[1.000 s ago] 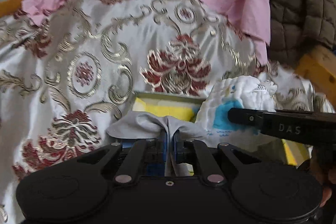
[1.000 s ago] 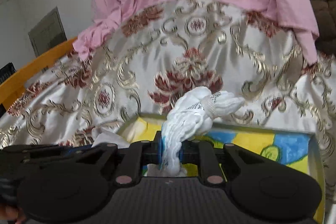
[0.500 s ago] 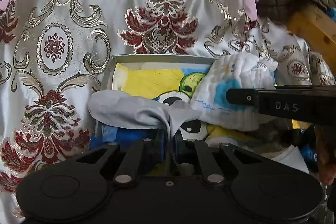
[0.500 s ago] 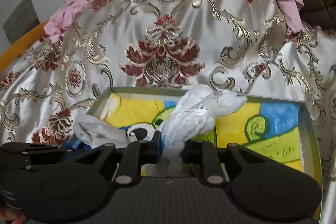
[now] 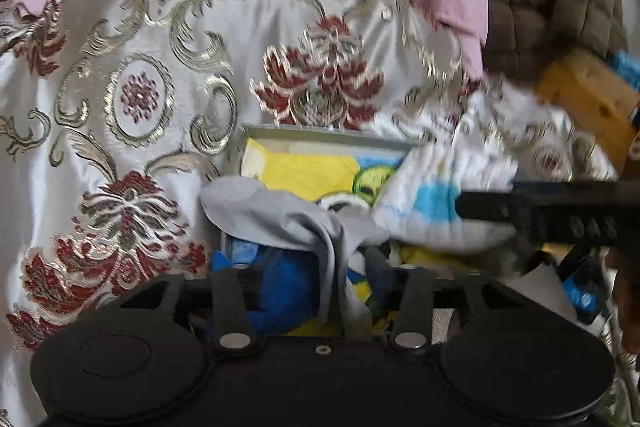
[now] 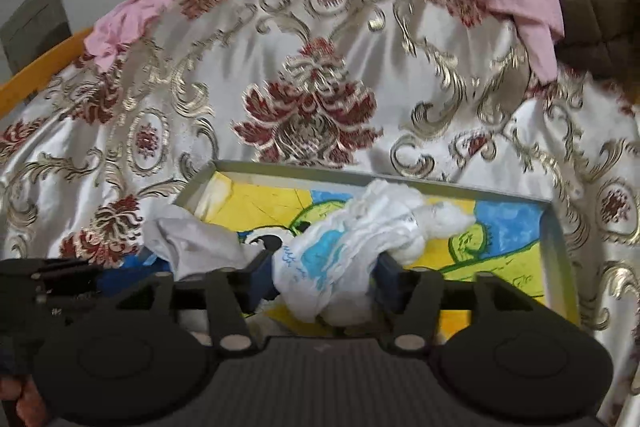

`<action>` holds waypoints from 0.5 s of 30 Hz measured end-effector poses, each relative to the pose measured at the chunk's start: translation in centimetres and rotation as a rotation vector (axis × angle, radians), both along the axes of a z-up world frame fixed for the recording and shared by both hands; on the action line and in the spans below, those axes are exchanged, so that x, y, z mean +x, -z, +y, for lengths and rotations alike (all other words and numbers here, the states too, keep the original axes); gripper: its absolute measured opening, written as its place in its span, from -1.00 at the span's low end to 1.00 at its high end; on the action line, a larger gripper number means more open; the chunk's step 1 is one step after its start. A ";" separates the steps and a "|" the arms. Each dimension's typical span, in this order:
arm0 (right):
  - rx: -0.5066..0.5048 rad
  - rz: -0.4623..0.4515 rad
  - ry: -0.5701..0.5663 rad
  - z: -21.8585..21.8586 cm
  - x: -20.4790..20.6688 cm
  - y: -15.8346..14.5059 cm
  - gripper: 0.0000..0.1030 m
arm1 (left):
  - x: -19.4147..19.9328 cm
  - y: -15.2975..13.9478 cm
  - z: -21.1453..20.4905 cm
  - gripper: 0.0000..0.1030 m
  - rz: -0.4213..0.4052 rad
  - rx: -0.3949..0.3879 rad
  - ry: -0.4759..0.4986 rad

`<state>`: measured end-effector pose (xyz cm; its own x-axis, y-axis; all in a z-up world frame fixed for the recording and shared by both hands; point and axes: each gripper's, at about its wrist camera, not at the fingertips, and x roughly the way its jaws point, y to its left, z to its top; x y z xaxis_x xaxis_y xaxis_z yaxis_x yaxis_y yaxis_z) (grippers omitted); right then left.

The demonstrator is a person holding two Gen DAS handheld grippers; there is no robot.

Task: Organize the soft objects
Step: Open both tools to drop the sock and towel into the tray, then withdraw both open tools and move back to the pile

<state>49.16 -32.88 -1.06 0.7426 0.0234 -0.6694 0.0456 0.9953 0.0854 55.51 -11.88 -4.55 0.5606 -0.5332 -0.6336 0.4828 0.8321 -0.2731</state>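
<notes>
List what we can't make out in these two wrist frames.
- Tray near edge: both views, hidden by the gripper bodies.
- Gray cloth lower end: left view, runs behind the left gripper; jaws just opened.
- White cloth underside: right view, behind the right gripper; contact with the tray floor not visible.
- White cloth print: left view, motion blur and the right gripper's finger across it.
- Tray picture: cloths cover its middle.

Both grippers' jaws just opened — grey cloth point(image 5: 280, 215) and white cloth point(image 6: 360, 239) released.
</notes>
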 end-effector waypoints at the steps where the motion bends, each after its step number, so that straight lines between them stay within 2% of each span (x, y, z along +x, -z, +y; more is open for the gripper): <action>1: -0.016 -0.020 -0.010 0.3 -0.5 -0.2 0.53 | -0.1 -0.2 0.5 0.16 -0.007 -0.020 0.003; 2: -0.033 -0.039 -0.011 0.6 -1.1 -0.3 0.61 | -0.1 -0.4 0.9 0.18 -0.009 -0.034 0.007; 9: -0.033 -0.158 0.000 2.5 -4.4 -1.6 0.82 | -0.7 -1.8 4.2 0.33 -0.044 -0.099 -0.008; 12: -0.042 -0.202 -0.004 3.1 -5.3 -1.9 0.88 | -1.3 -1.9 5.2 0.33 -0.052 -0.079 -0.006; 15: -0.032 -0.237 0.010 3.5 -6.2 -1.9 0.92 | -2.4 -2.3 6.3 0.47 -0.078 -0.050 0.003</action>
